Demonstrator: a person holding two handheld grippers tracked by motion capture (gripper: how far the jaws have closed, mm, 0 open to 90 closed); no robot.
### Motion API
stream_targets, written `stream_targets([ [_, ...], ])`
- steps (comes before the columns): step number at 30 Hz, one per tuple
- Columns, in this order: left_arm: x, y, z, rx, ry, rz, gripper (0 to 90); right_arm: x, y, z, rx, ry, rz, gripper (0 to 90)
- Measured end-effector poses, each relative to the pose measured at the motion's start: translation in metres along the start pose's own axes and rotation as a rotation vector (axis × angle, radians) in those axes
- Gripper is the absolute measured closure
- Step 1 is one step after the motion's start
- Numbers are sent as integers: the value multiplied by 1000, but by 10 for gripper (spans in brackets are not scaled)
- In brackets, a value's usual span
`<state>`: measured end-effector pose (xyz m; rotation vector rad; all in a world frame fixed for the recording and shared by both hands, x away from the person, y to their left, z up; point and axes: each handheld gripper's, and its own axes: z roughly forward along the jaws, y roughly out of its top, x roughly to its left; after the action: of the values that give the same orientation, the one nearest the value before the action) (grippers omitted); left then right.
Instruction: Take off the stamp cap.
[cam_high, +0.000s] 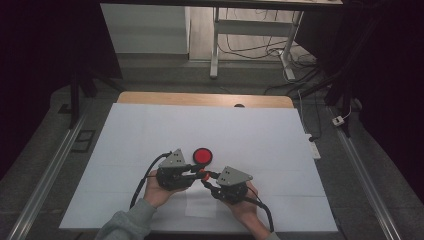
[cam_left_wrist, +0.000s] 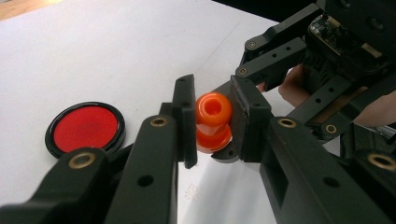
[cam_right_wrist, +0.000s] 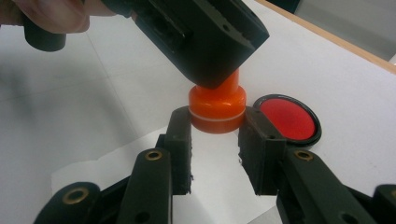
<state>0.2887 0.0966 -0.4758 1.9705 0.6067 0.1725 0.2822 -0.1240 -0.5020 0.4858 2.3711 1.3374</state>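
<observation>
Gripping from both sides, I have the two tools meeting over the near middle of the white-covered tabletop (cam_high: 150, 130). My left tool (cam_left_wrist: 212, 122) is closed on the small orange plastic piece with a narrow neck and a wider base (cam_left_wrist: 213, 122): in the left gripper view its two black pads press on the piece from either side, and the hollow round end of the neck faces the camera. My right tool (cam_right_wrist: 217, 122) is closed on the wider base of the same orange piece; in the right gripper view the base, with a pale seam line around it, sits between the tips of its pads, while the left tool's black jaw covers the neck from above.

From the high view the left tool comes in from the left and the right tool from the lower right, their tips joined at the orange piece, which hangs between them just above the tabletop. The person's hands hold the tool bodies at the near edge, a grey-green sleeve (cam_high: 125, 225) on the left forearm.

A round red disc with a black rim (cam_high: 202, 156) lies flat on the tabletop just beyond the tool tips, near the orange piece but apart from it. Neither tool touches the disc.
</observation>
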Motion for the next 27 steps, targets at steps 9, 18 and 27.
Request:
stream_targets([
  [9,1,-3,5,-11,-15,-26,713,0,-2,1,11,2,26,650],
  [18,0,-3,7,-6,-12,-22,717,0,-1,0,5,4,31,650],
  [27,-1,-2,3,-21,1,-7,731,0,-1,0,-20,8,39,652],
])
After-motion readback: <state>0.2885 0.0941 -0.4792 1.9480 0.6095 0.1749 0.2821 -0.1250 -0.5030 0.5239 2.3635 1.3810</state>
